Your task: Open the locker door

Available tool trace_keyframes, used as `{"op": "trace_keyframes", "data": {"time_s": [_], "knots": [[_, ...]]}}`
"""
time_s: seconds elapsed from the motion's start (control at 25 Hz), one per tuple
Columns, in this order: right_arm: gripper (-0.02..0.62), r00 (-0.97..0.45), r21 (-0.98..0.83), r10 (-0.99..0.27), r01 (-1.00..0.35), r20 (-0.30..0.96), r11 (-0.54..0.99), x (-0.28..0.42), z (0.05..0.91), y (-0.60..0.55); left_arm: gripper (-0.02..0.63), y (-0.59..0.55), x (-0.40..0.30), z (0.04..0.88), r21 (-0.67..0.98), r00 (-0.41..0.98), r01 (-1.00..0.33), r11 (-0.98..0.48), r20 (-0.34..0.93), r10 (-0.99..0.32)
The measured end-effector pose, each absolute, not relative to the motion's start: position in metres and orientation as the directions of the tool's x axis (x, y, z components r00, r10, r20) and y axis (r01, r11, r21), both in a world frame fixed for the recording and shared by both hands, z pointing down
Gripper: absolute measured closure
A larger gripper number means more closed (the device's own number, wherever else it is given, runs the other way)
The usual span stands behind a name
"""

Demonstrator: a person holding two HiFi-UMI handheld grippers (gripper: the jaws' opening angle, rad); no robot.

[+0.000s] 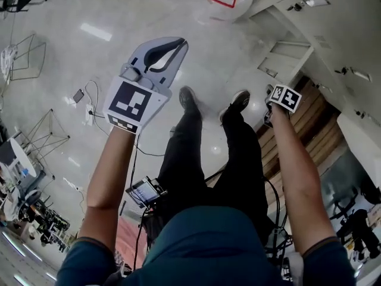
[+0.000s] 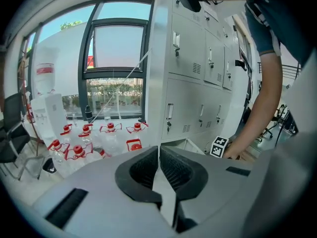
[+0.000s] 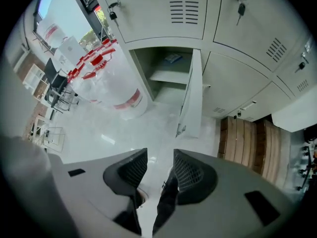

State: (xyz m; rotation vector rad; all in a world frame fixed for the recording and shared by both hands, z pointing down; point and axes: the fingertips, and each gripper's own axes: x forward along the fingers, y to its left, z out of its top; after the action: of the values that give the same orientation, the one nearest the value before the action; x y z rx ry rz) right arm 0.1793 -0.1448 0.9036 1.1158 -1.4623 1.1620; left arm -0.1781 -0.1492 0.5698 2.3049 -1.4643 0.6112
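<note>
Person is wearing a teal short-sleeved shirt (image 1: 202,243), black trousers (image 1: 193,159) and dark shoes (image 1: 189,98). The left tool (image 2: 159,150) is showing a pale grey shell, black ribbed pads (image 2: 142,167) and a cube (image 1: 131,103) with a black-and-white square marker. The right tool (image 3: 159,155) is carrying a like right cube (image 1: 286,98), same grey shell.

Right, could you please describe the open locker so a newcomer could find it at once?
Find the wall of grey lockers beside the window. Go to its bottom row, at the end next to the big water bottles. The locker there has its door swung out, showing a shelf inside, while the neighbours in view are shut.
</note>
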Motion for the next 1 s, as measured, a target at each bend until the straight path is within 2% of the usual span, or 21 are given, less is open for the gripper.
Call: {"op": "trace_keyframes", "data": {"time_s": [0.2, 0.6, 0.76, 1.0], "knots": [[0.436, -0.2, -0.177, -0.136, -0.971, 0.97, 0.164, 0.159, 0.824, -0.13, 0.586, -0.13, -0.198, 0.503, 0.043, 0.34, -0.927, -0.372, 0.511, -0.789], [0.488, -0.381, -0.283, -0.317, -0.906, 0.868, 0.314, 0.096, 0.652, -0.141, 0.586, -0.092, -0.225, 0.388, 0.011, 0.276, -0.952, -0.305, 0.456, -0.846], [0.51, -0.467, -0.328, -0.4, -0.87, 0.789, 0.369, 0.075, 0.577, -0.141, 0.586, -0.074, -0.233, 0.346, 0.007, 0.261, -0.958, -0.285, 0.428, -0.865], [0.528, -0.612, -0.276, -0.504, -0.759, 0.609, 0.589, 0.033, 0.439, -0.136, 0.586, -0.052, -0.234, 0.28, -0.013, 0.268, -0.956, -0.292, 0.366, -0.892]]}}
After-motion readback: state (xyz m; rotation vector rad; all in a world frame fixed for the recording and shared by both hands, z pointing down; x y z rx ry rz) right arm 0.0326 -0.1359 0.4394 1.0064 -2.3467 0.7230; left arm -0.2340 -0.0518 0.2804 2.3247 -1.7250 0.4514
